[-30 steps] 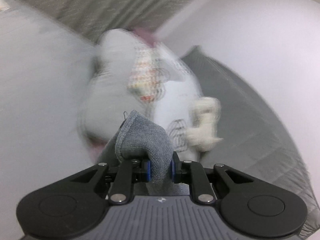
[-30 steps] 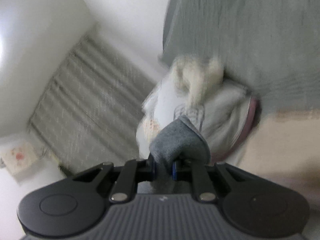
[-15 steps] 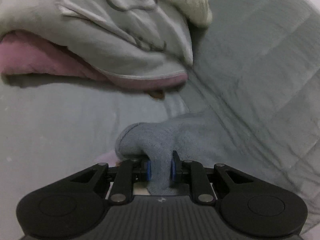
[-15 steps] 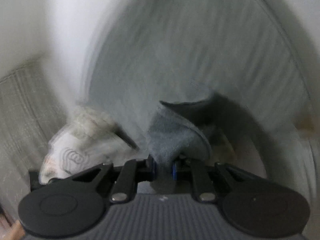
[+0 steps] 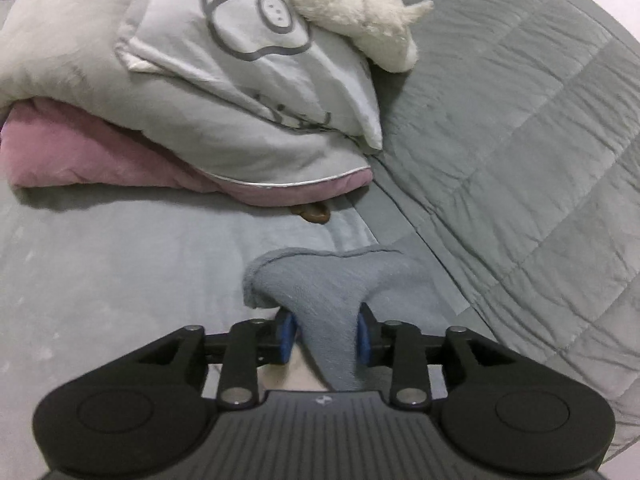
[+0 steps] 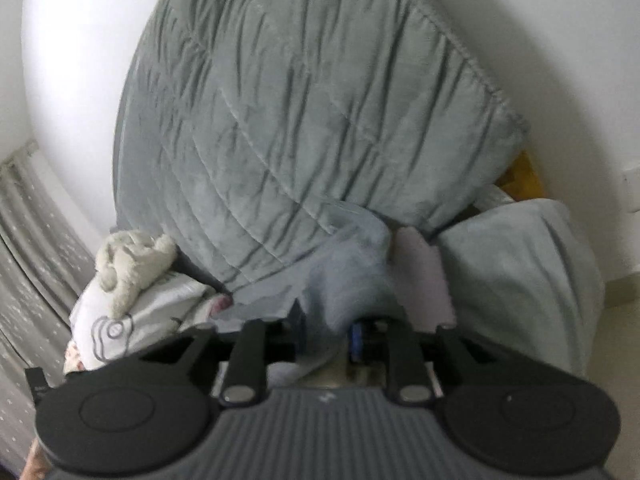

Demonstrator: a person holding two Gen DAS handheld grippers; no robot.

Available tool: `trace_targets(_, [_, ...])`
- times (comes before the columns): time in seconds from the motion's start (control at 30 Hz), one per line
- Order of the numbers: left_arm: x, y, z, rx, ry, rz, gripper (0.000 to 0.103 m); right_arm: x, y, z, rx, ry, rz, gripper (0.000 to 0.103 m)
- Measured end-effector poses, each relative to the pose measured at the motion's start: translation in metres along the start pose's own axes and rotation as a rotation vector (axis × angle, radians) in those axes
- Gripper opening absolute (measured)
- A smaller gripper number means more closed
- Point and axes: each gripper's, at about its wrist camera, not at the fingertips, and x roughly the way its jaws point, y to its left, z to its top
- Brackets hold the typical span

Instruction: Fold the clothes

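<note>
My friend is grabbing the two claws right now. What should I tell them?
Left claw: shut on the grey-blue fleece garment, held low over the bed sheet.
Right claw: shut on another part of the same garment, blurred in its view.
Nearby: pillow and plush toy ahead, grey quilt to the right.
Done: garment gripped at both ends.
Left: lay it flat, then fold. No fold shows yet.

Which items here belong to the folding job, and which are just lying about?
In the job: grey-blue fleece garment, left gripper, right gripper.

Lying about: printed pillow, pink blanket, plush toy, grey quilt.
</note>
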Motion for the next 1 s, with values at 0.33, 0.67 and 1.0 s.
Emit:
trace_targets(0.33, [-0.042, -0.009, 0.007, 0.107, -0.181, 0.15, 0.084, -0.023, 0.004, 0.039, -0.176, -0.074, -0.064, 0.045])
trace_targets(0.67, [-0.008, -0.081, -0.027, 0.387, -0.133, 0.12, 0.096, 0.063, 0.049, 0.063, -0.291, 0.21, 0.118, 0.054])
trace_targets(1.0, [0.0, -0.033, -0.026, 0.184, -0.03, 0.1, 0.099, 0.066, -0.033, 0.061, -0.082, 0.245, -0.118, 0.06])
